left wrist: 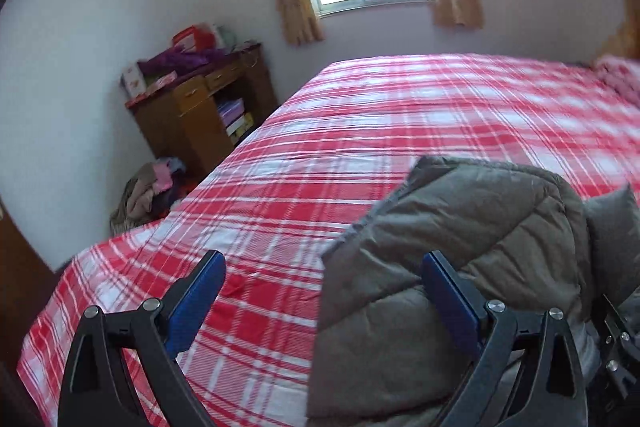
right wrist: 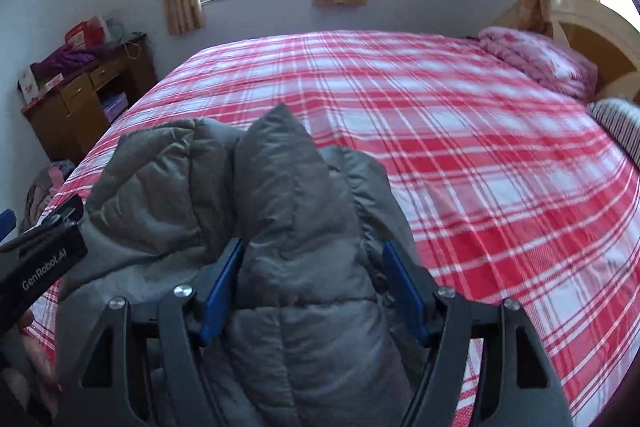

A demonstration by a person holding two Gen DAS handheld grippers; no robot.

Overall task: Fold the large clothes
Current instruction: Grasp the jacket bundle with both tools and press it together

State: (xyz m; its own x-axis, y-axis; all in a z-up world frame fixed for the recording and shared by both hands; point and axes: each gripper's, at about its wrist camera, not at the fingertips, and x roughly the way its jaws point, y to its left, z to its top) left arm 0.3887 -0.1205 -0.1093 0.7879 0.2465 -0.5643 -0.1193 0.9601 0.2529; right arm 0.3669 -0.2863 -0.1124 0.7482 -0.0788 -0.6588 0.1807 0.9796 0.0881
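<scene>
Jacket (right wrist: 280, 211) carried onto the bed (right wrist: 480, 155)
Right gripper (right wrist: 312, 287) clamps its thick bundle; left gripper (left wrist: 324, 303) gapes, empty; best lowered flat, edges squared before release.

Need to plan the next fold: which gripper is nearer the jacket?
Right. The right gripper has the jacket bunched between its fingers; the left gripper is open, one finger at the jacket's edge.

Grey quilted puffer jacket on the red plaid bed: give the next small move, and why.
Probably lower the grey quilted puffer jacket onto the red-and-white plaid bedspread and spread it. It is bunched between the right gripper's blue pads, while the left gripper is open with only the jacket's edge between its jaws.
</scene>
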